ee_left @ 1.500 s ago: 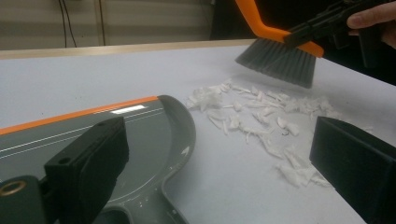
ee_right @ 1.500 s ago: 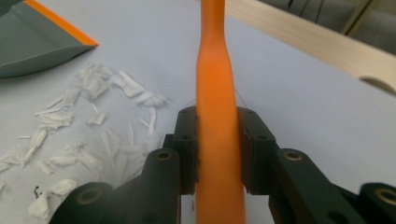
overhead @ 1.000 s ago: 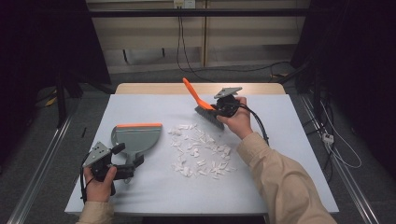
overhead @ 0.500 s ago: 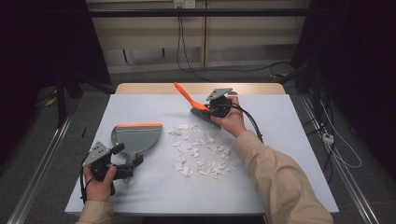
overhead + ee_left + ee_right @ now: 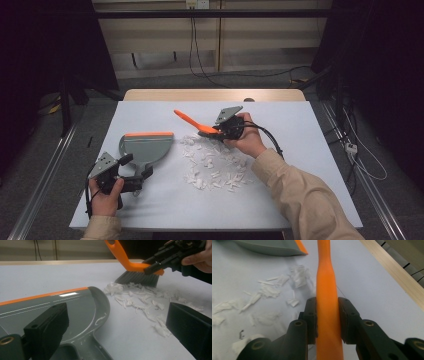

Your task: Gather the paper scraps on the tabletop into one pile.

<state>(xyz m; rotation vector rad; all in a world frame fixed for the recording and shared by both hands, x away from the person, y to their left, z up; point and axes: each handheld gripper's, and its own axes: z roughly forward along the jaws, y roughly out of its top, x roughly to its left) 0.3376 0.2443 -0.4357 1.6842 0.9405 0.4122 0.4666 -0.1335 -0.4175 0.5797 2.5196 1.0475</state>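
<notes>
1. A pale blue-grey sheet covered the table (image 5: 320,165), with a strip of bare light wood showing along its far edge; cables (image 5: 260,74) lay on the floor beyond it, and metal rails ran along both sides.
2. A loose scatter of white paper scraps (image 5: 212,167) lay mid-table, thin, torn and crumpled, spread between the dustpan and the person's right forearm.
3. The dustpan (image 5: 146,147) sat flat just left of the scraps, a smooth grey plastic scoop with an orange strip along one edge and a rounded body narrowing to a handle.
4. The left gripper (image 5: 131,172) was at the dustpan's handle near the table's front left. In the left gripper view its black, blocky jaws stood wide apart, one over the pan and one over bare sheet, and whether they pressed on the handle could not be told.
5. The right gripper (image 5: 327,317) was clamped tight on the brush (image 5: 192,122), its two black pads pressed against both sides of the glossy orange handle.
6. The brush was held at the far edge of the scraps, its handle slanting up and away to the left; in the left gripper view its dark grey bristles (image 5: 137,280) stood just behind the pile.
7. Nothing lay between the bristles and the dustpan except the scraps themselves.
</notes>
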